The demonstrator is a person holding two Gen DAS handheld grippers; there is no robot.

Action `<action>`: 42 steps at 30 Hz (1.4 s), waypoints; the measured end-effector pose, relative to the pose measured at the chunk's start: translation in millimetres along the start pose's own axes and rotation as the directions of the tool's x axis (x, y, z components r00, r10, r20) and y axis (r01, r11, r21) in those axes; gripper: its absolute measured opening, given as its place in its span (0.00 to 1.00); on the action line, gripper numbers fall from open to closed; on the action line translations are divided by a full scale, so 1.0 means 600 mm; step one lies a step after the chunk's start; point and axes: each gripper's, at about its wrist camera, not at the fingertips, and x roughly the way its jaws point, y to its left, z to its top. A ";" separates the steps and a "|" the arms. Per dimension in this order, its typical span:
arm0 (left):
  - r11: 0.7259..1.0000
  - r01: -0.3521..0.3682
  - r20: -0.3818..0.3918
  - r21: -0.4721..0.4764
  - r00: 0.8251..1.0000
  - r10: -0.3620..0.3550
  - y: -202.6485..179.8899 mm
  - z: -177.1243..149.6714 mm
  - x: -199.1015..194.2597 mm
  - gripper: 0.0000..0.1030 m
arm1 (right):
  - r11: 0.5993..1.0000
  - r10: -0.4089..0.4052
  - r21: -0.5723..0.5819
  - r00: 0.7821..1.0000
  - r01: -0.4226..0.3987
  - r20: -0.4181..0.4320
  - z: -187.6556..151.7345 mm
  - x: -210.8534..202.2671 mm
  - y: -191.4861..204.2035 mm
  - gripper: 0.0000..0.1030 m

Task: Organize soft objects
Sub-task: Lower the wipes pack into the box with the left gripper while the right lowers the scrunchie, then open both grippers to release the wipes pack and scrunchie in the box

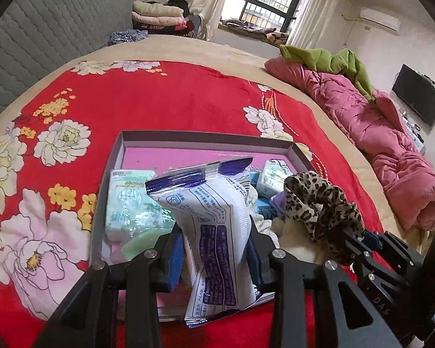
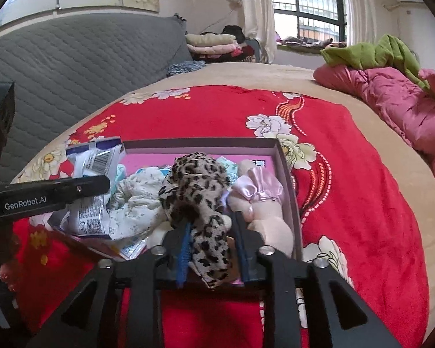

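Already the box [image 1: 300, 152] at mid-bed looks half-filled; left tongs [image 1: 216, 249] clamp a wipes packet [image 1: 214, 217], right tongs [image 2: 211, 249] stand slack around a leopard scrunchie [image 2: 200, 191], both unplaced.

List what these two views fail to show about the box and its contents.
- Box near wall: left wrist view, behind the left gripper and its white packet.
- Plush toy face: right wrist view, turned away.
- Packet print: too small.
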 end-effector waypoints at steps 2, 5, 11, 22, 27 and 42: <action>1.000 -0.005 -0.007 0.006 1.000 0.005 -0.002 -0.002 0.003 0.37 | 1.000 -0.005 -0.001 1.000 0.005 0.001 0.001 -0.001 -0.003 0.34; 1.000 -0.013 -0.018 0.010 1.000 0.013 -0.004 -0.003 0.007 0.37 | 1.000 -0.020 0.000 1.000 0.020 0.006 0.000 -0.006 -0.006 0.45; 1.000 -0.015 -0.020 0.015 1.000 0.015 -0.005 -0.006 0.006 0.41 | 0.999 -0.038 -0.008 0.999 0.038 0.021 0.000 -0.020 -0.009 0.53; 0.998 -0.047 0.009 0.037 0.999 0.047 -0.009 -0.005 -0.006 0.56 | 0.998 -0.057 -0.010 0.998 0.057 0.037 -0.001 -0.047 -0.012 0.55; 0.998 -0.059 0.049 0.032 0.997 0.058 -0.008 0.000 -0.026 0.61 | 0.998 -0.056 -0.009 0.997 0.056 0.050 0.000 -0.067 -0.012 0.56; 0.981 -0.176 0.046 0.075 0.984 0.173 -0.051 -0.071 -0.101 0.61 | 0.997 -0.063 -0.043 0.996 0.066 0.068 -0.026 -0.130 0.035 0.66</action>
